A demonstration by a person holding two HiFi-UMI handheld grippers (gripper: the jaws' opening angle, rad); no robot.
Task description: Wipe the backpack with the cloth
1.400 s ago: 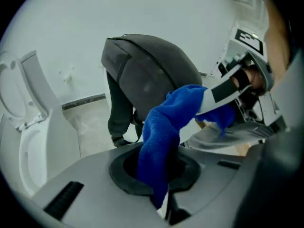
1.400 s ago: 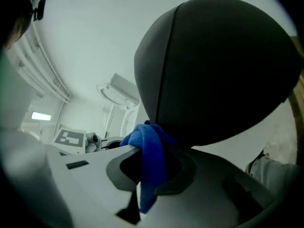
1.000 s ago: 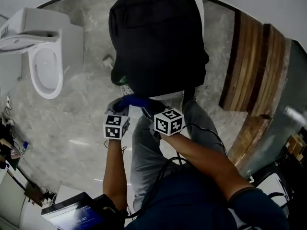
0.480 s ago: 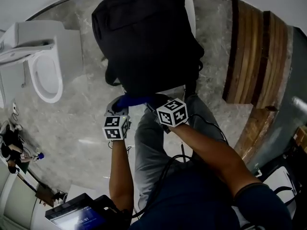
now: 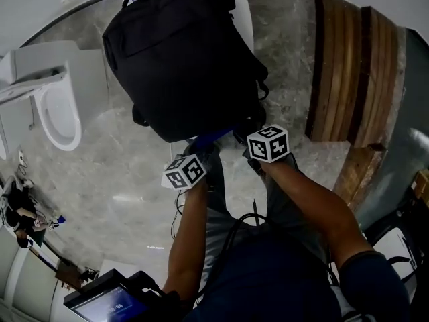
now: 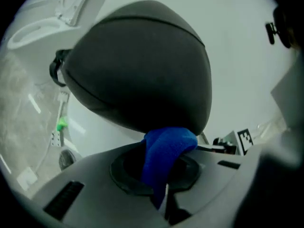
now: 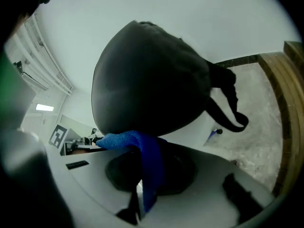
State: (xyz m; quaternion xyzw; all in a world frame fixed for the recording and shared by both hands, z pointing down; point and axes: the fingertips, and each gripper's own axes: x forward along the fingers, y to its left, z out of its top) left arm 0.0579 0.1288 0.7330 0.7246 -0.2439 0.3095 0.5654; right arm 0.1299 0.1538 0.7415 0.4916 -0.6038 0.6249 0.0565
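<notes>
Backpack: your black fabric backpack (image 5: pixel 184 59) lies on a white rounded support (image 5: pixel 249 9) ahead of you, its broad panel facing up and a strap loop (image 7: pixel 236 103) hanging off one side.
Cloth: the soft blue cloth (image 5: pixel 213 138) is strung between your two grippers, up against the backpack's near lower edge.
Left gripper: your left gripper (image 6: pixel 164 204) has its jaws drawn together, pinching one end of the cloth (image 6: pixel 166 151). The backpack (image 6: pixel 142 65) sits just above.
Right gripper: your right gripper (image 7: pixel 137 204) is clamped the same way on the cloth (image 7: pixel 145 160) at its other end.
Surroundings: white toilet (image 5: pixel 57 106) to your left, brown wooden planks (image 5: pixel 348 66) to your right, grey marbled floor (image 5: pixel 120 173) underneath.
</notes>
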